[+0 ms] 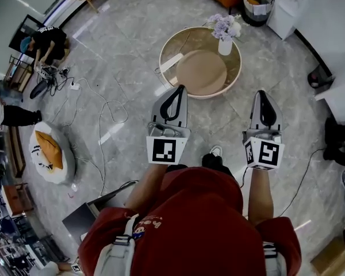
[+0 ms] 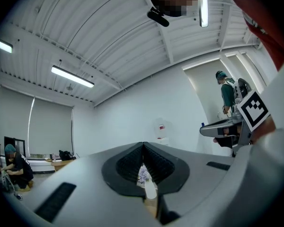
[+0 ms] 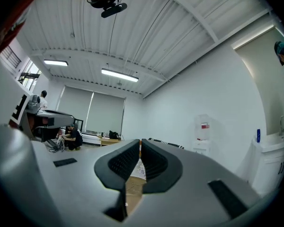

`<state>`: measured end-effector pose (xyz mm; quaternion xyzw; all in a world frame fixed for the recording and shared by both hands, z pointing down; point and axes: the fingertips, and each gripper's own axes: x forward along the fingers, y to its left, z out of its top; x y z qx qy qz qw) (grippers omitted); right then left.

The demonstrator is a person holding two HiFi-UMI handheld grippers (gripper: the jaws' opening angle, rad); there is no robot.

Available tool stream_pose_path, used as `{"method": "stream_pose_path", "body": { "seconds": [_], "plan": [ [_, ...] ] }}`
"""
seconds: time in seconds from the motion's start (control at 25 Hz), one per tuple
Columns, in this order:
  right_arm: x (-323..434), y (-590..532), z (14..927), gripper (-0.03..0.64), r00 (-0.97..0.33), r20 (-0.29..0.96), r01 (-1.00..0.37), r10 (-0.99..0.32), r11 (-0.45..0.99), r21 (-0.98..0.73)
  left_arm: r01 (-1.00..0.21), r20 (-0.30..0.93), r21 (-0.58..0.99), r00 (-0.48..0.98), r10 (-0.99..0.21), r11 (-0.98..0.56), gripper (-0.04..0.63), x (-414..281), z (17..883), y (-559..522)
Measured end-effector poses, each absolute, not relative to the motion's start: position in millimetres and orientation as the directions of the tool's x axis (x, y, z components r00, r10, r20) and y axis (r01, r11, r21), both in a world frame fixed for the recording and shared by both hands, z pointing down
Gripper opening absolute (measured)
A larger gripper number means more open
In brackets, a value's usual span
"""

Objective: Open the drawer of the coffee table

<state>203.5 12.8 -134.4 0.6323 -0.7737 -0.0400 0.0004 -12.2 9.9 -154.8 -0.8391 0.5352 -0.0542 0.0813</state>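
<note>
Approaching looks like the step in hand: the left hand-held gripper point(image 1: 180, 88) and right hand-held gripper point(image 1: 261, 93), both closed and empty, hover short of the round gold-rimmed wood-topped bench point(image 1: 207, 95) ahead, so next one must drop low, open, and find its unseen drawer front.

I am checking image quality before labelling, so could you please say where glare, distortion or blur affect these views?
Head view: fisheye curvature bends the room's edges; white glare streaks lie on the glossy grey marble floor, yet the round gold-rimmed coffee table is sharp. Left gripper view: heavy barrel distortion, bright ceiling strip light, mosaic patch at top. Right gripper view: same distortion, dark vignetted corners.
</note>
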Motion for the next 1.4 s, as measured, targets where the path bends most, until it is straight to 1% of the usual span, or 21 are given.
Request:
{"method": "stream_pose_path", "body": {
  "seconds": [0.2, 0.72, 0.76, 0.88, 0.92, 1.12, 1.2, 1.4],
  "plan": [
    [217.3, -21.7, -126.7, 0.025, -0.216, -0.05, -0.975, -0.975, 0.213, 0.059, -0.894, 0.02, -0.206, 0.403, -0.915, -0.399, 0.014, -1.2, -147.7, -16.3],
    [172.5, -46.6, -93.3, 0.025, -0.207, 0.008, -0.977, -0.978, 0.208, 0.039, -0.889, 0.059, -0.169, 0.422, -0.905, -0.426, 0.014, -35.2, -112.6, -45.3],
    [167.6, -49.1, -87.1, 0.025, -0.212, 0.016, -0.976, -0.977, 0.213, 0.045, -0.886, 0.046, -0.18, 0.426, -0.904, -0.427, 0.014, -37.4, -110.0, -48.1],
    [152.2, -56.3, -63.7, 0.025, -0.235, 0.047, -0.969, -0.971, 0.238, 0.06, -0.866, -0.075, -0.262, 0.459, -0.885, -0.426, 0.014, -38.8, -112.5, -59.6],
    [147.7, -58.0, -53.2, 0.025, -0.241, 0.061, -0.968, -0.969, 0.244, 0.056, -0.865, -0.085, -0.266, 0.461, -0.883, -0.426, 0.014, -40.4, -106.5, -62.2],
    [125.8, -58.1, 13.5, 0.025, -0.275, 0.133, -0.961, -0.952, 0.277, -0.005, -0.889, -0.047, -0.182, 0.435, -0.899, -0.42, 0.014, -57.2, -46.0, -62.9],
    [118.6, -62.5, 44.6, 0.025, -0.279, 0.155, -0.96, -0.948, 0.282, -0.007, -0.892, -0.041, -0.175, 0.429, -0.903, -0.416, 0.014, -63.4, -16.6, -68.0],
    [104.5, -57.9, 147.6, 0.025, -0.296, 0.246, -0.954, -0.923, 0.297, -0.031, -0.897, 0.019, -0.14, 0.421, -0.907, -0.419, 0.014, -77.5, 84.6, -70.7]
  ]
}}
